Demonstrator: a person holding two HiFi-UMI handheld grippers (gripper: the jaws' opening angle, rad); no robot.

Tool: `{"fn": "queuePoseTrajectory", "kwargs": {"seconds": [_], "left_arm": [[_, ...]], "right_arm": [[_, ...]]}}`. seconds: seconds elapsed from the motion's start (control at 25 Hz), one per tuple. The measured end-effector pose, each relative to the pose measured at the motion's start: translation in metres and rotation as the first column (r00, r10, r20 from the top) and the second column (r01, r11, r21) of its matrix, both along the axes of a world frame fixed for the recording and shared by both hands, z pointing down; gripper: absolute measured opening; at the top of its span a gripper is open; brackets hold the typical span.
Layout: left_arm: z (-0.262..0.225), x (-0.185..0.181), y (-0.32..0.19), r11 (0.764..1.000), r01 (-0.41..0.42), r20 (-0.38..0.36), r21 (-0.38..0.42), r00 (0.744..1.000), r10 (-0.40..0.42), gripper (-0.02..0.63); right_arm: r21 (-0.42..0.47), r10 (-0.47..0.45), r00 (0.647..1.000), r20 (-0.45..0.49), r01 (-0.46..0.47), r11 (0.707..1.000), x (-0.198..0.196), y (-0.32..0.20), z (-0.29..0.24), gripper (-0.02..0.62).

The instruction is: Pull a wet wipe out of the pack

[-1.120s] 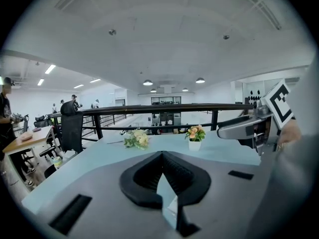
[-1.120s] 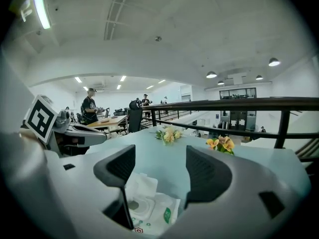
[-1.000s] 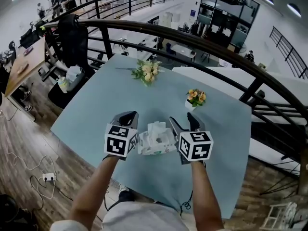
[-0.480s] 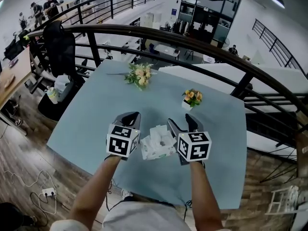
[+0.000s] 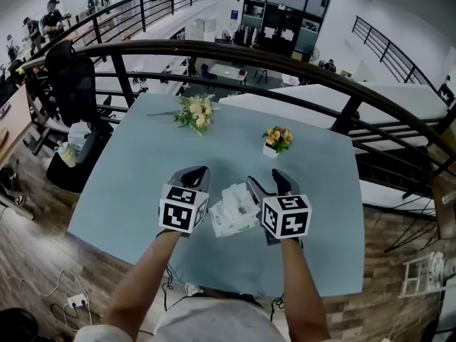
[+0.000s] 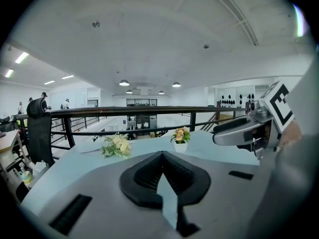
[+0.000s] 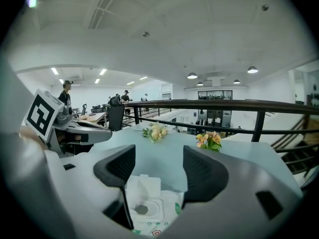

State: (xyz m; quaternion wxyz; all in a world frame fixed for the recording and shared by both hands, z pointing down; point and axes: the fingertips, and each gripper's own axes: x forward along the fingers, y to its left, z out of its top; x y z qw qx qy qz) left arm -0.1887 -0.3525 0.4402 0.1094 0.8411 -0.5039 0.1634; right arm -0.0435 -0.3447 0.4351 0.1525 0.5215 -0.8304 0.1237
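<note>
Head view shows the wet wipe pack [image 5: 234, 214] on the tabletop [image 5: 142, 162], lid [image 7: 143, 187] flipped open, just below the right gripper [image 5: 266, 178], jaws apart and empty; left gripper [image 5: 191, 172] alongside is closed on nothing; no wipe drawn yet

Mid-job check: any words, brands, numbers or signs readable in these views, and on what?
Nothing reads as text.
On the wet wipe pack: small green and red marks, too small to read.
On the left marker cube and right marker cube: black-and-white square patterns, no letters or numbers.
</note>
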Motion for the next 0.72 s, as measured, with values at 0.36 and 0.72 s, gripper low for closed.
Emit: {"fn": "queuePoseTrajectory", "kwargs": {"seconds": [0.36,0.72], "left_arm": [[0.008,0.004,0.000,0.999,-0.049,0.001,-0.008,0.999,0.049,-0.006],[0.021,-0.001,0.004,0.998,-0.065,0.005,-0.027,0.998,0.066,-0.006]], "right_arm": [[-0.028,-0.001,1.000,-0.018,0.001,1.000,-0.009,0.009,0.013,0.299],[-0.086,-0.028,0.999,-0.028,0.025,0.996,-0.024,0.016,0.041,0.296]]}}
